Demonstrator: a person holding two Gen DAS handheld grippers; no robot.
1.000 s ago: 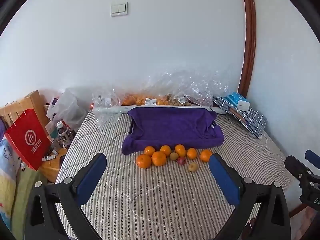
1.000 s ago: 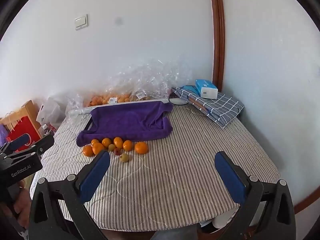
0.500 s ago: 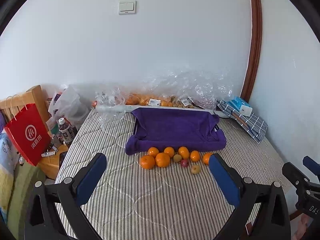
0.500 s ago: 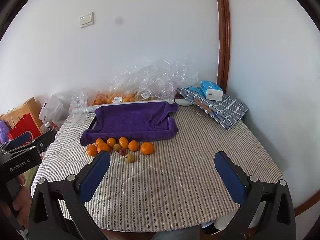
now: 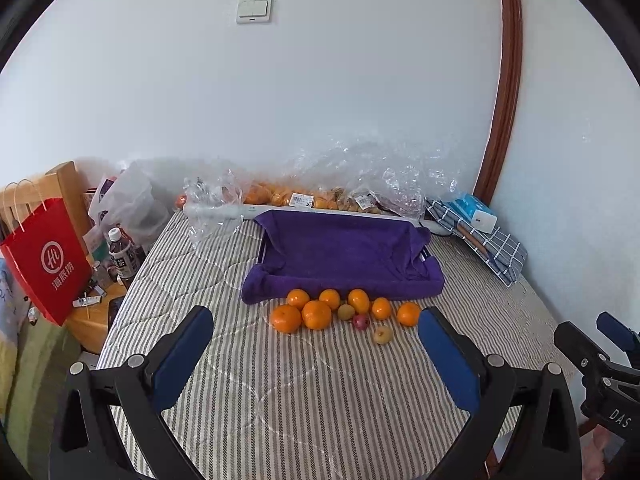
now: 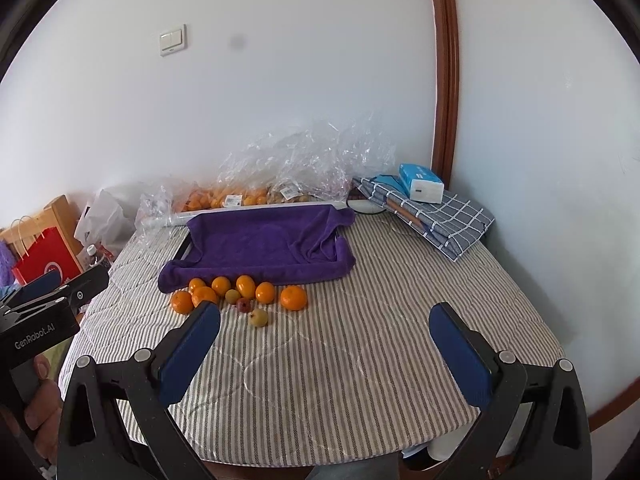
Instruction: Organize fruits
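Several oranges (image 5: 317,314) (image 6: 293,297) lie in a loose row on the striped table, with a small red fruit (image 5: 361,322) (image 6: 243,305) and two small yellow-green fruits (image 5: 382,335) (image 6: 258,317) among them. Just behind them stands a tray draped in a purple towel (image 5: 344,256) (image 6: 264,244). My left gripper (image 5: 316,354) is open and empty, held back from the fruit. My right gripper (image 6: 326,350) is open and empty, to the right of the fruit.
Clear plastic bags of more fruit (image 5: 320,196) (image 6: 256,194) lie against the wall behind the tray. A folded checked cloth with a blue tissue pack (image 6: 420,188) is at the back right. A red paper bag (image 5: 44,260) and bottles stand left of the table.
Both grippers have pulled back and up a little, so the fruit and tray sit slightly lower and farther in both views. Nothing on the table has moved.
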